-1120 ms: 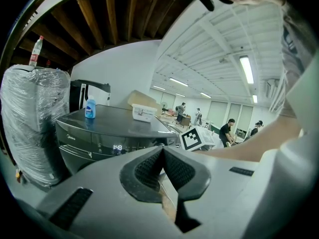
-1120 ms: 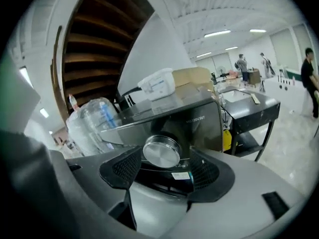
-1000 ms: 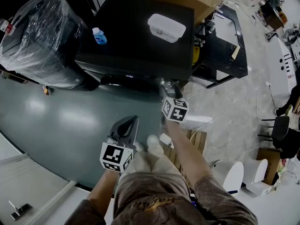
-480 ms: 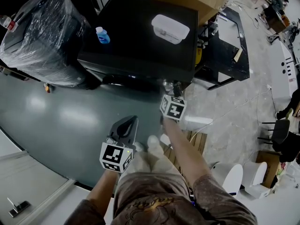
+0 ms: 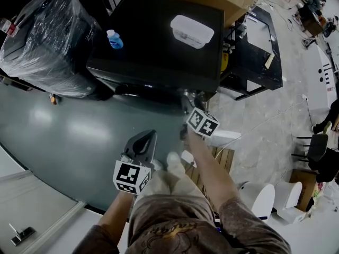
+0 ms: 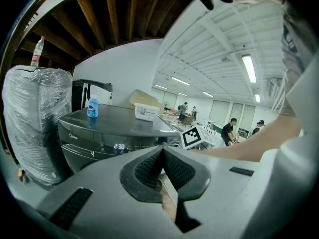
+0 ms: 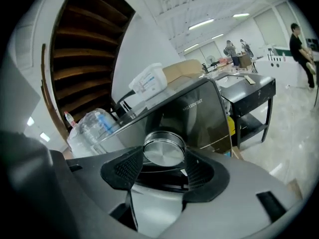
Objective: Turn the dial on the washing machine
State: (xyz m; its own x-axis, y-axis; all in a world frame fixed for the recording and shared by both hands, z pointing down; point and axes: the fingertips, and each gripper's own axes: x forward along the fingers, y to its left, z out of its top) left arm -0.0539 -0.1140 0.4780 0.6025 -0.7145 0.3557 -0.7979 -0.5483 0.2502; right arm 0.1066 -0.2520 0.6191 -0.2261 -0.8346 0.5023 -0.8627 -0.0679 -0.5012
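The dark washing machine (image 5: 153,36) stands ahead of me, and its lit display (image 6: 119,146) shows in the left gripper view. Its round silver dial (image 7: 163,151) sits on the front panel, between the two pads of my right gripper (image 7: 162,166). Both pads lie against the dial's sides and the gripper is tilted. In the head view the right gripper (image 5: 186,102) is at the panel's right end and hides the dial. My left gripper (image 5: 143,141) hangs lower, away from the machine, with its jaws shut on nothing (image 6: 162,151).
A blue bottle (image 5: 113,39) and a white plastic box (image 5: 192,31) stand on the machine's top. A bulky thing wrapped in film (image 5: 47,41) stands to its left, a black table (image 5: 254,52) to its right. A wooden pallet (image 5: 222,160) lies by my feet.
The right gripper's marker cube has rolled clockwise at the dial and shifted slightly right. The left gripper has stayed still.
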